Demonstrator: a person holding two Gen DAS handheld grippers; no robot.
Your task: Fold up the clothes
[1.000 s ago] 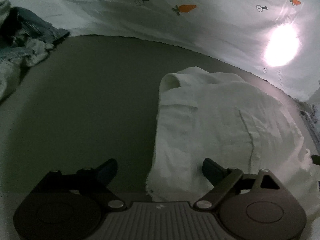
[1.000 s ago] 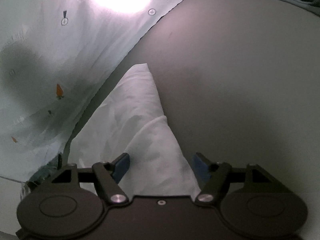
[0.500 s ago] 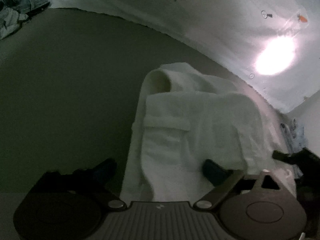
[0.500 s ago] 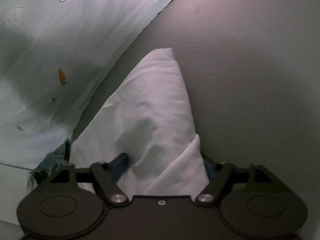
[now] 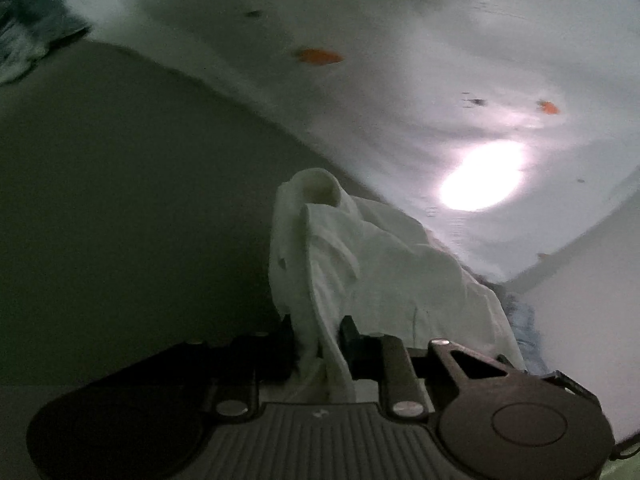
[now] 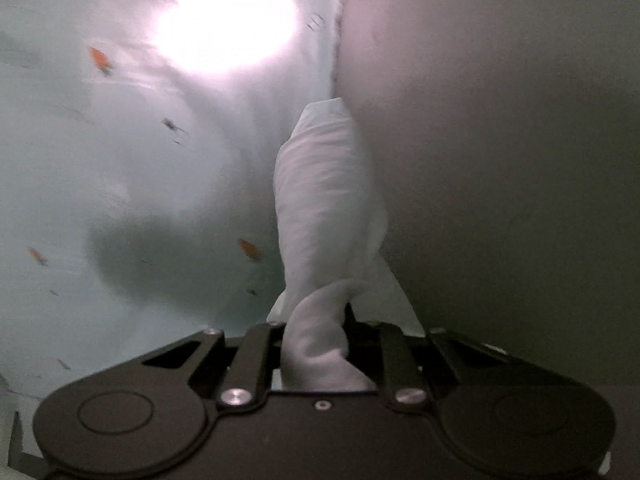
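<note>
A white folded garment (image 5: pixel 372 256) hangs bunched between both grippers, lifted off the dark grey surface (image 5: pixel 120 200). My left gripper (image 5: pixel 316 334) is shut on one end of it; the cloth is pinched between the jaws. In the right wrist view the same white garment (image 6: pixel 324 200) stretches away from my right gripper (image 6: pixel 316 328), which is shut on its twisted near end. The far end curls into a small loop in the left wrist view.
A pale sheet printed with small orange carrots (image 5: pixel 320 56) borders the grey surface, with a bright light glare (image 5: pixel 480 176) on it. A pile of bluish clothes (image 5: pixel 28 44) lies at the far left. More blue fabric (image 5: pixel 524 320) shows at the right.
Both grippers have closed on the white garment's near edge and raised it; it went from lying flat to hanging bunched. Both views have tilted and blurred with motion.
</note>
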